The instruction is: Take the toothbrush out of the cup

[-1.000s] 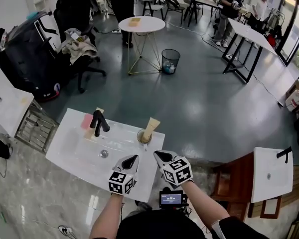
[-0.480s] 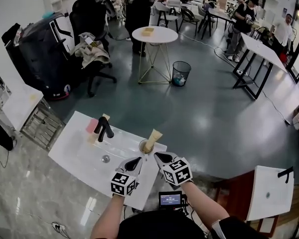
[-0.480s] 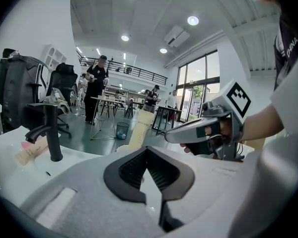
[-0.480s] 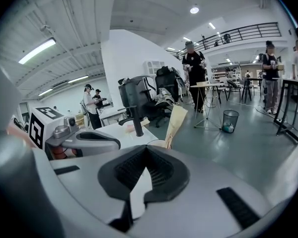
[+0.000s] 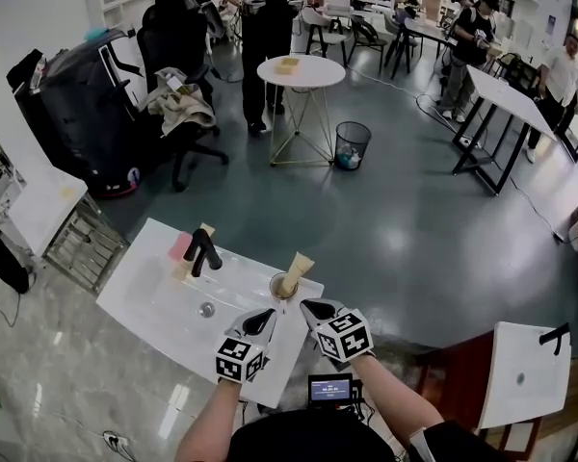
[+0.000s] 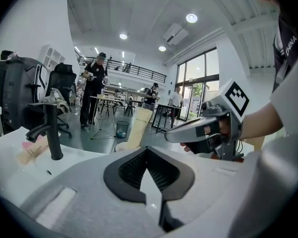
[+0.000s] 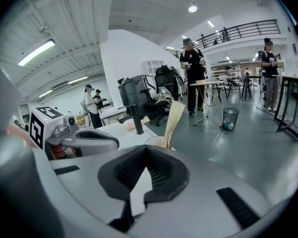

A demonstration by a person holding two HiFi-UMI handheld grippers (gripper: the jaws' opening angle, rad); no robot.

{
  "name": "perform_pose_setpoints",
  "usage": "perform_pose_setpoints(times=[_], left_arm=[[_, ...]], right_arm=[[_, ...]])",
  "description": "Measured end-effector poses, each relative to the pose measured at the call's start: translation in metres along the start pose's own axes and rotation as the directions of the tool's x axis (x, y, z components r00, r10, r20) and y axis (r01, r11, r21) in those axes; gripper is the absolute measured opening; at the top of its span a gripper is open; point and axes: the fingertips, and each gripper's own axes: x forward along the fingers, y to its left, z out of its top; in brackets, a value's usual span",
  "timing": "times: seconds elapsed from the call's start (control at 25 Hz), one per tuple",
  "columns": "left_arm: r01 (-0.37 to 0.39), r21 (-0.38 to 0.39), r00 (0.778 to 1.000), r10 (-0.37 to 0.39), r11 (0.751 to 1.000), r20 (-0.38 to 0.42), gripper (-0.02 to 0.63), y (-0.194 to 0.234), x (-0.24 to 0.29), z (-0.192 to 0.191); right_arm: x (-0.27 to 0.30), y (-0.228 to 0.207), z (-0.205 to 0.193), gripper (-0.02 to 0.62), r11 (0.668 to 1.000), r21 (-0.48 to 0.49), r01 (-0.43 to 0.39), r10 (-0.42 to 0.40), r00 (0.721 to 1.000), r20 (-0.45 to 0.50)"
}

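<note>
A round cup [image 5: 281,288] stands at the far right corner of the white basin counter [image 5: 154,306]. A tall cream tube-like item [image 5: 295,269] leans out of it; I cannot make out a separate toothbrush. My left gripper [image 5: 261,320] and right gripper [image 5: 315,309] hover side by side just short of the cup, both shut and holding nothing. The left gripper view shows the cup [image 6: 122,146] and cream item [image 6: 138,127] ahead, with the right gripper [image 6: 175,137] alongside. In the right gripper view the cup [image 7: 155,142] sits just beyond the shut jaws.
A black faucet [image 5: 202,252] rises at the basin's far edge, with a pink item [image 5: 179,246] and a pale tube beside it. The drain [image 5: 206,309] lies mid-basin. Beyond are a round white table [image 5: 300,71], a mesh bin [image 5: 351,145], office chairs and several people.
The head view has shifted, so the basin sits a little lower and further right. Both grippers stay shut just short of the cup and have barely moved relative to it.
</note>
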Motion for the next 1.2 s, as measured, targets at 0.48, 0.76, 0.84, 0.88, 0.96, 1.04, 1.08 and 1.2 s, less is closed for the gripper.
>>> perform_pose_setpoints(times=[0.48,0.76,0.84,0.88,0.96,1.04,1.08,1.2], left_arm=[[0.002,0.019,1.000,-0.002,1.000,-0.006,0.008,0.012,0.006,0.015],[-0.008,0.004,1.000,0.008,1.000,-0.027,0.008,0.020,0.019,0.016],[-0.011,-0.010,0.999,0.010,1.000,-0.039,0.008,0.022,0.021,0.010],[-0.013,-0.019,0.999,0.012,1.000,-0.045,0.008,0.023,0.021,0.005],[-0.019,-0.033,0.998,0.017,0.999,-0.055,0.008,0.026,0.023,-0.003],[-0.026,-0.048,0.998,0.023,0.999,-0.061,0.008,0.029,0.025,-0.010],[-0.028,-0.056,0.998,0.025,0.998,-0.063,0.008,0.030,0.025,-0.013],[-0.033,-0.073,0.997,0.028,0.997,-0.069,0.008,0.033,0.025,-0.023]], right_arm=[[0.013,-0.023,0.010,0.009,0.999,-0.034,0.002,-0.003,1.000,-0.029],[0.039,-0.039,0.017,0.135,0.999,-0.017,-0.034,0.033,0.997,-0.066],[0.049,-0.042,0.015,0.146,0.999,-0.009,-0.041,0.040,0.996,-0.075],[0.053,-0.042,0.013,0.150,0.999,-0.006,-0.044,0.043,0.996,-0.080],[0.063,-0.043,0.012,0.164,0.999,-0.007,-0.052,0.051,0.995,-0.083],[0.073,-0.044,0.014,0.169,0.998,-0.007,-0.059,0.059,0.995,-0.080],[0.078,-0.044,0.015,0.169,0.998,-0.007,-0.062,0.061,0.995,-0.079],[0.089,-0.043,0.013,0.148,0.998,-0.012,-0.067,0.066,0.994,-0.087]])
